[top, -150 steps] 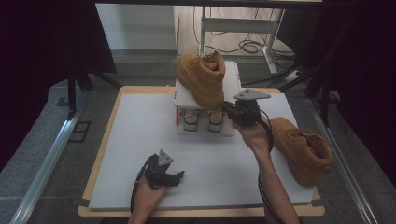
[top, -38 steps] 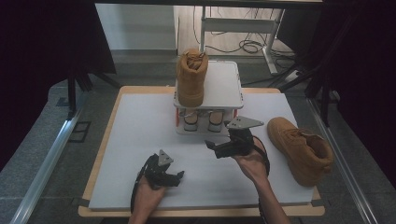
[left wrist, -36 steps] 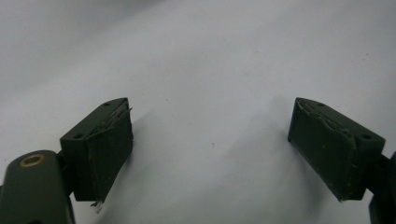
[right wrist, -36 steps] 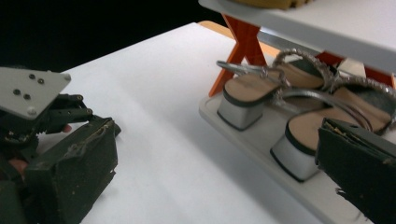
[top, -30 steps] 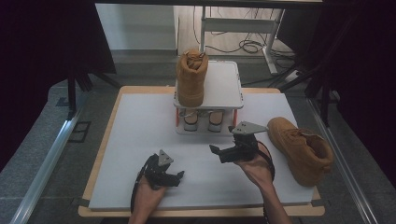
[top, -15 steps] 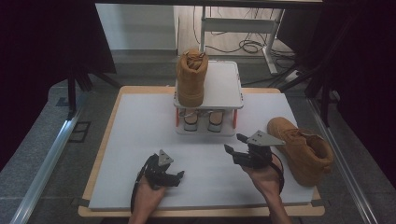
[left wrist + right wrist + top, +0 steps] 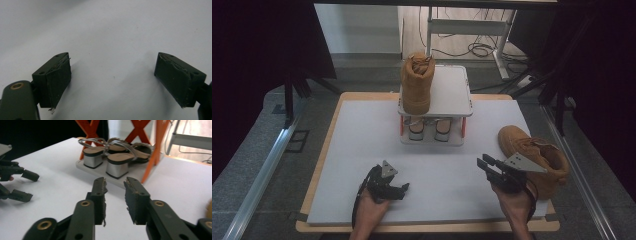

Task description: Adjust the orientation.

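White tabletop (image 7: pixel 362 130): tan boot (image 7: pixel 532 155) just right of right gripper (image 7: pixel 486 163); jaws closing, narrow gap, empty.

matt suede-like tan boot (image 7: pixel 536 156), smooth white table top (image 7: pixel 362 135), metallic silver sandal heels (image 7: pixel 93 160), wooden table edge (image 7: pixel 319 165).

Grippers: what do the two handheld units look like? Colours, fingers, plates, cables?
Both are black. The left gripper and right gripper each carry a grey three-cornered plate on top and trail a black cable. Up close, the fingers are dark, blocky pads with worn, frayed edges, mounted on links with brass-coloured pivot rings. The left gripper's pads look the same. Forearms are bare, with no sleeves visible.
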The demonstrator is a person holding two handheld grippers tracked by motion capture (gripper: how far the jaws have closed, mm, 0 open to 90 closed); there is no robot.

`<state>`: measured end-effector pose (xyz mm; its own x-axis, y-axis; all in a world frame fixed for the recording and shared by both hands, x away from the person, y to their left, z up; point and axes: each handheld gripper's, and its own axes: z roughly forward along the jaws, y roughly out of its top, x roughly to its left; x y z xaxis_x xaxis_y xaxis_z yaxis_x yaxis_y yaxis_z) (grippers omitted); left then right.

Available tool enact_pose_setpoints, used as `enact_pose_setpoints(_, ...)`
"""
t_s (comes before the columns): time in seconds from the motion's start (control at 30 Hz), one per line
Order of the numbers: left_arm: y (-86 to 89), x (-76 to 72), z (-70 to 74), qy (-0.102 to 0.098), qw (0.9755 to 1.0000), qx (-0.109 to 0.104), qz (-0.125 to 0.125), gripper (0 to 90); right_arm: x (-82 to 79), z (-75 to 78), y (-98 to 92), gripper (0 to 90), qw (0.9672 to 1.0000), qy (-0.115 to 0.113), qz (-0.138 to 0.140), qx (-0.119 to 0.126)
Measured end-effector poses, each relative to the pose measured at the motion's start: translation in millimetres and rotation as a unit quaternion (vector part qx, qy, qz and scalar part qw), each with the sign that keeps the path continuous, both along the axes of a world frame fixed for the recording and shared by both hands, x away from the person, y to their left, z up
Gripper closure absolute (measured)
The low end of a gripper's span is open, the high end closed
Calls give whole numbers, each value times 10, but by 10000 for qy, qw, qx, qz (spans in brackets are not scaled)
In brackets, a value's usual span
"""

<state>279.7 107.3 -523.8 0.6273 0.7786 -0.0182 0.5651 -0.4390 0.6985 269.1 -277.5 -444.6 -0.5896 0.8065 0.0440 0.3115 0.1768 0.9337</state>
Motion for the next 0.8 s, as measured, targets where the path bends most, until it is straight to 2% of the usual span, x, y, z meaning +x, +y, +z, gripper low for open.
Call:
enact_pose_setpoints(0.13, 2, 1, 1, 5, 10000, 13, -13, 138, -93, -38, -147, 780, 9998, -28, -145, 105)
enact_pose_setpoints(0.3, 3, 1, 1, 6, 10000, 16, -15, 138, -198, -131, -339, 850, 9995, -11, -323, 27)
enact_pose_setpoints(0.4, 3, 1, 2, 6, 10000, 17, -16, 138, -272, -182, -439, 888, 9986, -41, -522, 6)
enact_pose_setpoints(0.5, 3, 1, 1, 5, 10000, 16, -15, 138, -349, -218, -547, 897, 9968, -30, -802, 60)
enact_pose_setpoints(0.6, 2, 1, 2, 8, 10000, 16, -12, 138, -421, -255, -634, 898, 9948, -41, -1015, -63)
enact_pose_setpoints(0.8, 2, 2, 1, 6, 10000, 15, -13, 138, -583, -346, -870, 899, 9895, -41, -1438, -103)
